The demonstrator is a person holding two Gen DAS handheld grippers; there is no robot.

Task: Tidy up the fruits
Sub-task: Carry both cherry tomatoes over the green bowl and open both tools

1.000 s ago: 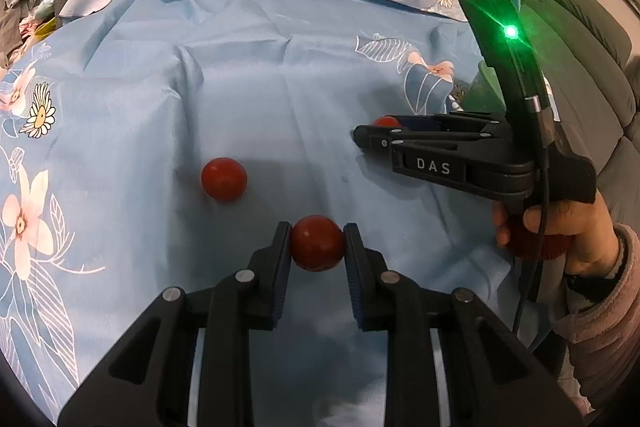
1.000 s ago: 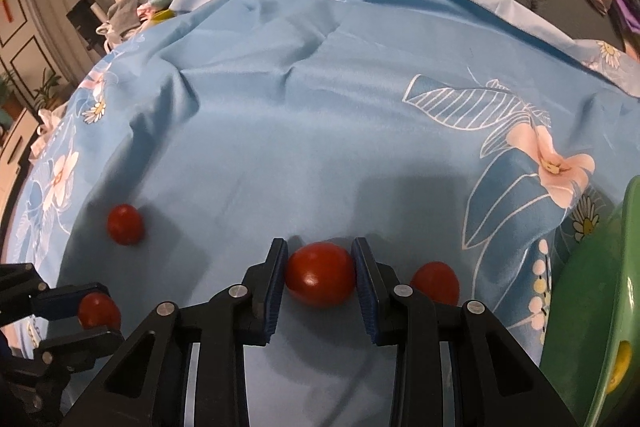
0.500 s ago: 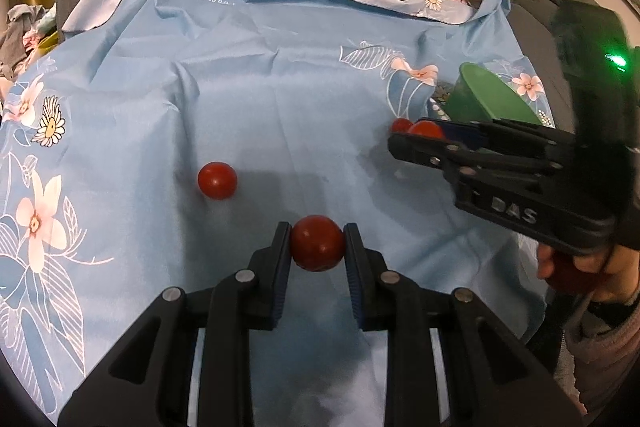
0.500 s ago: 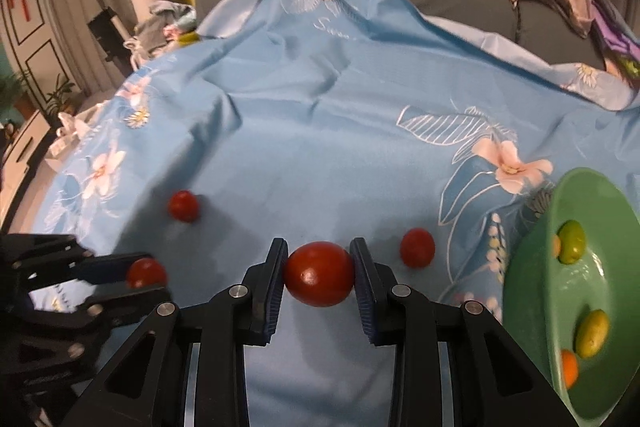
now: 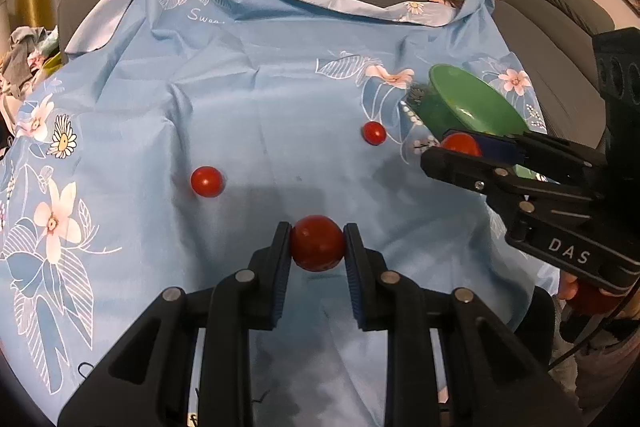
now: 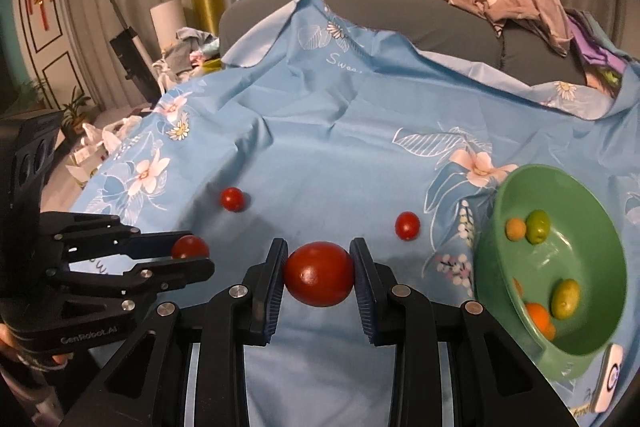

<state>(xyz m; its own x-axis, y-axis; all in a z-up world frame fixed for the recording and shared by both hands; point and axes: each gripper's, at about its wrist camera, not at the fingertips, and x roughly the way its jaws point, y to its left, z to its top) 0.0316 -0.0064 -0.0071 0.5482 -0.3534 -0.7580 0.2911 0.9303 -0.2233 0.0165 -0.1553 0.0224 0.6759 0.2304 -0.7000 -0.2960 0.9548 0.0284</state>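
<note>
My left gripper [image 5: 317, 242] is shut on a small red tomato [image 5: 317, 243] and holds it above the blue flowered cloth [image 5: 260, 99]. My right gripper [image 6: 319, 273] is shut on a larger red tomato [image 6: 319, 274], lifted, to the left of the green bowl [image 6: 516, 211]. The right gripper also shows at the right of the left wrist view [image 5: 460, 149], and the left gripper at the left of the right wrist view [image 6: 190, 249]. Two loose red tomatoes [image 6: 233, 199] [image 6: 407, 226] lie on the cloth. The bowl holds several green and orange fruits [image 6: 537, 221].
The cloth covers a grey sofa [image 6: 400, 7] with a heap of clothes [image 6: 520, 3] at the back right. A white phone [image 6: 610, 383] lies by the bowl's near rim. A vacuum cleaner [image 6: 128, 43] stands on the floor at the left.
Both grippers have risen and drawn back with their tomatoes. The right gripper has shifted toward the bowl, which now shows more fully.
</note>
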